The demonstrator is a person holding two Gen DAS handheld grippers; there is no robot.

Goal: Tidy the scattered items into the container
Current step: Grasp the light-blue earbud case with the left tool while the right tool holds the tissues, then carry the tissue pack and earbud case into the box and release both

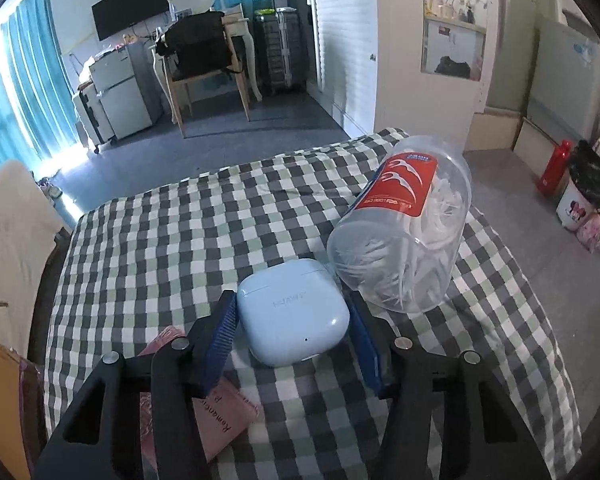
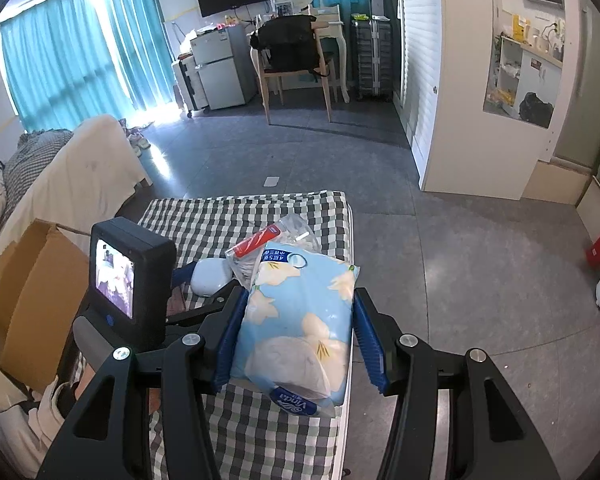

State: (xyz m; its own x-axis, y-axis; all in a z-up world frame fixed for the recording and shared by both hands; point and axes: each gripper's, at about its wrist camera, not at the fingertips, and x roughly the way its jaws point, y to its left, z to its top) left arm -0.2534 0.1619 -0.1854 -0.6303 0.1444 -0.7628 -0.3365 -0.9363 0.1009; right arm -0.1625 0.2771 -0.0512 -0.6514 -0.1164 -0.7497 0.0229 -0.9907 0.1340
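Observation:
A pale blue earbud case (image 1: 292,316) lies on the checked cloth (image 1: 160,240). My left gripper (image 1: 290,298) has its blue pads against both sides of the case. Just right of it, a clear jar of floss picks (image 1: 400,232) with a red label lies on its side. In the right wrist view my right gripper (image 2: 300,292) is shut on a light blue flowered tissue pack (image 2: 296,328), held over the table's right edge. Beyond the pack I see the jar (image 2: 268,248) and the case (image 2: 210,276). An open cardboard box (image 2: 32,292) stands left of the table.
A pink booklet (image 1: 220,412) lies under the left gripper's fingers. The left gripper's screen housing (image 2: 128,276) stands between the box and the pack. A cream-covered sofa (image 2: 80,168) is behind the box. On the floor at right are a red bottle (image 1: 552,172) and a bin (image 1: 580,196).

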